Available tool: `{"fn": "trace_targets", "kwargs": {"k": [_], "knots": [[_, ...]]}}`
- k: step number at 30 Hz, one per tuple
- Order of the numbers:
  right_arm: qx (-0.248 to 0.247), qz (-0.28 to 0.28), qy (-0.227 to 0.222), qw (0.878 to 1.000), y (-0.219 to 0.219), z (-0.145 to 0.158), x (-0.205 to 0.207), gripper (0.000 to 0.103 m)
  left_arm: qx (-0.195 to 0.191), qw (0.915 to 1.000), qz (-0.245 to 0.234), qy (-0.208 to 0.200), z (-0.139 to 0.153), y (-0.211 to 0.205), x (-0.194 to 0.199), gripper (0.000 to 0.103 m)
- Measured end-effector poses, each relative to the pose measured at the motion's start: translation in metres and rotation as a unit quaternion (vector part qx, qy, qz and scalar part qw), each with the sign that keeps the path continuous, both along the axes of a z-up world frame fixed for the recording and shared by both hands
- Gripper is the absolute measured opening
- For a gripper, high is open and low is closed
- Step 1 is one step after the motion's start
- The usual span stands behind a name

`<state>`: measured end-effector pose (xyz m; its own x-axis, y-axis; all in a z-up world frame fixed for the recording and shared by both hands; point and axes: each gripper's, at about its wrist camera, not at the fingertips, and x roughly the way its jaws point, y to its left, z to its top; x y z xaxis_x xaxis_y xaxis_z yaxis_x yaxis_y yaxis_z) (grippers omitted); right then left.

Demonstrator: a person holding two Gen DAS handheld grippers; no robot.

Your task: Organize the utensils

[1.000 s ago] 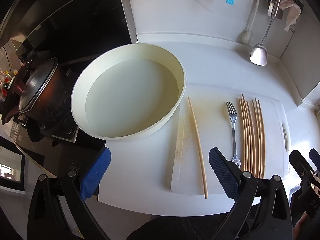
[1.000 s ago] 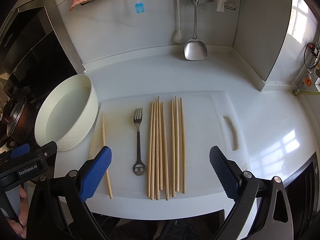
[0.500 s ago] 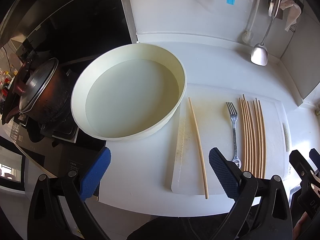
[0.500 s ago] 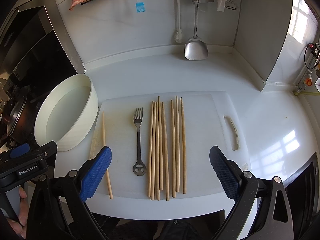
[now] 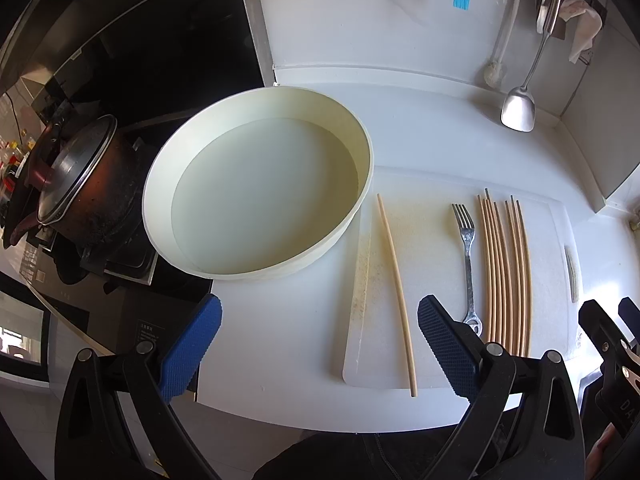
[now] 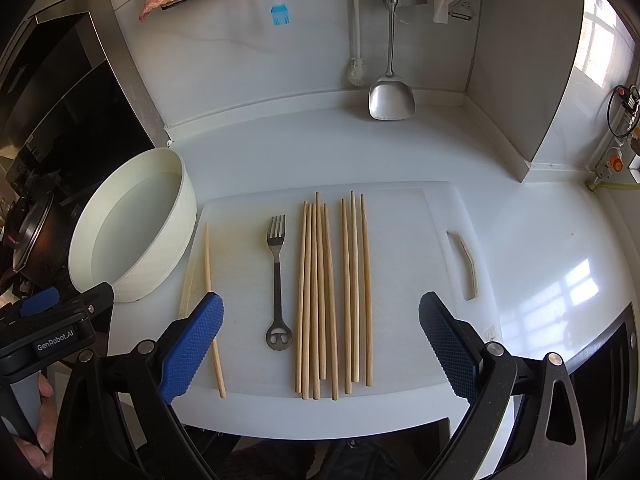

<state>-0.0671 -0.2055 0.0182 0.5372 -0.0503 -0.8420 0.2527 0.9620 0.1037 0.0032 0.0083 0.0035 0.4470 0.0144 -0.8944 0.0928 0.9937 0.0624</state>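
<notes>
A white cutting board (image 6: 408,240) lies on the counter. On it rest a metal fork (image 6: 277,280), a row of several wooden chopsticks (image 6: 332,292) to its right, and one lone chopstick (image 6: 214,308) along the left edge. The left wrist view has the same fork (image 5: 469,264), chopstick row (image 5: 506,272) and lone chopstick (image 5: 394,280). My right gripper (image 6: 320,344) hovers open above the board's near edge. My left gripper (image 5: 320,344) hangs open over the counter's front, beside the lone chopstick. Neither holds anything.
A round cream basin (image 5: 256,184) with water stands left of the board, also seen as the basin (image 6: 132,232). A dark lidded pot (image 5: 76,196) sits on the stove at far left. A metal spatula (image 6: 390,92), brush and cloths hang on the back wall.
</notes>
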Motion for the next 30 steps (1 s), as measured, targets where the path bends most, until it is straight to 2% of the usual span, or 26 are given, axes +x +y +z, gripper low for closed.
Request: {"fn": "trace_targets", "kwargs": {"k": [30], "knots": [[0.000, 0.003, 0.002, 1.000, 0.0059, -0.0017, -0.0001, 0.094, 0.000, 1.0000, 0.000, -0.001, -0.0008, -0.0010, -0.0009, 0.097]]}}
